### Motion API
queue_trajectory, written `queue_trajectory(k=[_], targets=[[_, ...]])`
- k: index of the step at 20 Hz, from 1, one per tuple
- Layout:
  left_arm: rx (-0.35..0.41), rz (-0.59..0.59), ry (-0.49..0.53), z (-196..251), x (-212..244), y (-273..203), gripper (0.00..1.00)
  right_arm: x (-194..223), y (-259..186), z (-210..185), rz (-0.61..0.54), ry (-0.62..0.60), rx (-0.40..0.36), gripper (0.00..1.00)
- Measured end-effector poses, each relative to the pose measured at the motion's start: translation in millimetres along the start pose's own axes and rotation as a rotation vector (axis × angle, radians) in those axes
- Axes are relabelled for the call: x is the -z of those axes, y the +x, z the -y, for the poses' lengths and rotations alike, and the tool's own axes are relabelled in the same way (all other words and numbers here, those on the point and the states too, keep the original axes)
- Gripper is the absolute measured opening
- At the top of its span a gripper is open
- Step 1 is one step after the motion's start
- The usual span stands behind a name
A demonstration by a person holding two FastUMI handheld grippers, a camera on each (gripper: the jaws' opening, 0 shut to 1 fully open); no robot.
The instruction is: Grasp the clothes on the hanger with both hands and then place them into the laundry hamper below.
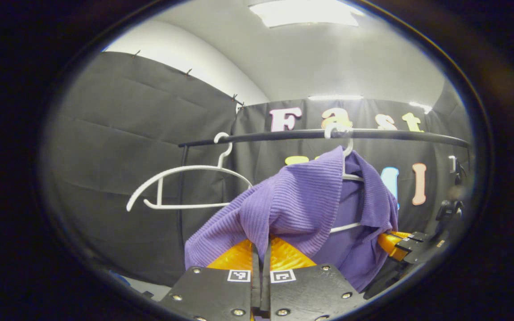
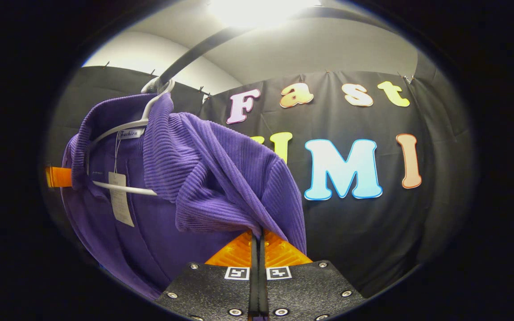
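Pinching the purple sweater (image 1: 301, 200), both grippers' fingers (image 2: 257, 244) vanish under its folds, hanger (image 2: 118, 129) half-covered

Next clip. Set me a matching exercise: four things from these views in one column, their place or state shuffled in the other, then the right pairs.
Things:
1. purple sweater
2. empty white hanger
3. black rail
4. paper tag

Places or states:
A. runs across the booth, hanger hooks over it
B. dangles inside the neck of the garment
C. hangs bare on the rail, beside the clothed hanger
D. pinched at both shoulders, hanger inside it

Pairs: 1-D, 2-C, 3-A, 4-B. The left tongs and the right tongs each look closed on the knit.
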State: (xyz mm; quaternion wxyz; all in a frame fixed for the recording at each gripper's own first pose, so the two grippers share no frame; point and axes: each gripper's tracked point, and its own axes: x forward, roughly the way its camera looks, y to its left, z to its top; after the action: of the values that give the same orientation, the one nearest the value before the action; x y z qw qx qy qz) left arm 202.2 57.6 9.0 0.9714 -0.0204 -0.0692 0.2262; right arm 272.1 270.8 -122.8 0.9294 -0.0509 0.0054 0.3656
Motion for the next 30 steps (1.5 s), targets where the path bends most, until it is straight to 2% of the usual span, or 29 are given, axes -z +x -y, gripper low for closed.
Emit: queue_trajectory(k=[6,11,12,13,14,15,16,17,18,21,23,24,25,26,30], targets=[[-0.02,0.029,0.051,-9,-17,-5,0.07,-13,0,15,0.059,-0.041,0.062,0.0],[-0.004,0.021,0.073,2,-9,-8,0.07,-5,-16,7,0.08,-0.204,0.116,0.04],[-0.001,0.02,0.067,4,-9,-6,0.04,-4,-19,4,0.088,-0.214,0.129,0.05],[0.001,0.02,0.059,4,-8,-5,0.01,1,-24,-2,0.083,-0.2,0.132,0.13],[0.0,0.019,0.051,2,-9,-5,0.02,6,-30,-9,0.067,-0.172,0.117,0.08],[0.001,0.019,0.042,0,-9,-4,0.04,9,-36,-17,0.056,-0.142,0.1,0.1],[0.001,0.02,0.034,-2,-9,-5,0.05,11,-41,-22,0.056,-0.131,0.09,0.13],[0.003,0.021,0.029,-3,-9,-4,0.07,8,-46,-24,0.067,-0.142,0.091,0.21],[0.002,0.022,0.027,-4,-9,-5,0.07,6,-50,-23,0.082,-0.158,0.098,0.14],[0.002,0.018,0.027,-4,-7,-4,0.07,3,-49,-29,0.106,-0.143,0.11,0.17],[0.004,0.013,0.008,-3,-4,-2,0.07,9,-37,-37,0.093,-0.165,0.091,0.22],[0.003,0.01,-0.003,-3,-3,-1,0.07,14,-28,-41,0.083,-0.184,0.074,0.16],[0.004,0.009,-0.011,-3,-3,-1,0.07,16,-22,-40,0.072,-0.201,0.073,0.24],[0.004,0.009,-0.016,-4,-2,-1,0.07,15,-20,-37,0.073,-0.205,0.083,0.26],[0.009,0.005,-0.012,-9,-3,-5,0.07,13,-16,-27,0.082,-0.167,0.124,0.26]])
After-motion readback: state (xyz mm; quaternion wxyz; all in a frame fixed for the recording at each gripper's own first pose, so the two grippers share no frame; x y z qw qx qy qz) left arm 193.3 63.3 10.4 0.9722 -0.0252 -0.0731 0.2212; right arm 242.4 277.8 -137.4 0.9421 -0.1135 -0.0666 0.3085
